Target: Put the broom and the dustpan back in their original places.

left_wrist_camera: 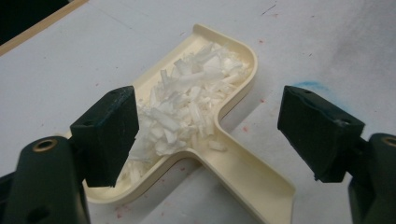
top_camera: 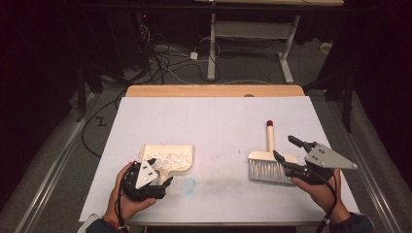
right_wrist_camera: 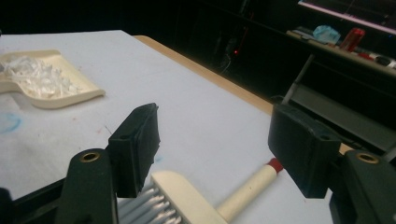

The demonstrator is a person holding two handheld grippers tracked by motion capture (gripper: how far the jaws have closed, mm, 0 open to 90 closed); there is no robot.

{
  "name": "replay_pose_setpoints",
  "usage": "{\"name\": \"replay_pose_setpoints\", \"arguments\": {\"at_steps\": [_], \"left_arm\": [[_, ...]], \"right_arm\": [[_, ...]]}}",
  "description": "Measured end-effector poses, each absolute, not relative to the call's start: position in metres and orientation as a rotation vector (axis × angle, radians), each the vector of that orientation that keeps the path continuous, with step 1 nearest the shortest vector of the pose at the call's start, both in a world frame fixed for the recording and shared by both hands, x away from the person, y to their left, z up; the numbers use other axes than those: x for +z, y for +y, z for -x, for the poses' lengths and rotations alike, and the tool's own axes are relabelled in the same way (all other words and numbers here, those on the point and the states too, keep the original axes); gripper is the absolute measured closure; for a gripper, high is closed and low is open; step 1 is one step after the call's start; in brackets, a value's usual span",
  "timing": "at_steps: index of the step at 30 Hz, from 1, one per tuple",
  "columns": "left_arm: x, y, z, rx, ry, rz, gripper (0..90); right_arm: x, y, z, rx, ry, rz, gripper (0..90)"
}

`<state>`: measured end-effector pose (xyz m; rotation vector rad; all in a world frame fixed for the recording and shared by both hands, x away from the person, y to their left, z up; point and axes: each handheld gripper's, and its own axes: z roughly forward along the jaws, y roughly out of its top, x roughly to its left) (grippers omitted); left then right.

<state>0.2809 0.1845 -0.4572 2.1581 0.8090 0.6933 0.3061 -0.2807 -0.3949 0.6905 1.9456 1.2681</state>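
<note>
Your left tongs point(left_wrist_camera: 205, 135) stood wide, jaws straddling the handle of the cream dustpan point(top_camera: 170, 160) without touching it. The pan lay flat near the surface's point(top_camera: 214, 121) front edge, left of centre, its tray heaped with white shreds point(left_wrist_camera: 187, 107); keeping it level likely kept the pile from spilling. Your right tongs point(right_wrist_camera: 215, 149) were also wide and held nothing, hovering just above the hand brush point(top_camera: 268, 162) toward the front right. The brush lay flat, bristles toward you, its red-tipped handle pointing at the far edge, probably set down clear of the pan once the sweeping was finished.
</note>
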Motion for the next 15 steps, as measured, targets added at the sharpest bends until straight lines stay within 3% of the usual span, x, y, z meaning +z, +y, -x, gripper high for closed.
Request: {"name": "replay_pose_setpoints", "arguments": {"at_steps": [7,15], "left_arm": [[-0.459,0.181,-0.277,0.734,0.805,-2.145,17.9],[-0.460,0.179,-0.275,0.760,0.792,-2.162,17.9]], "right_arm": [[-0.426,-0.296,-0.281,1.238,1.961,-0.776,28.2],[-0.433,-0.298,-0.281,1.213,1.962,-0.808,25.4]]}}
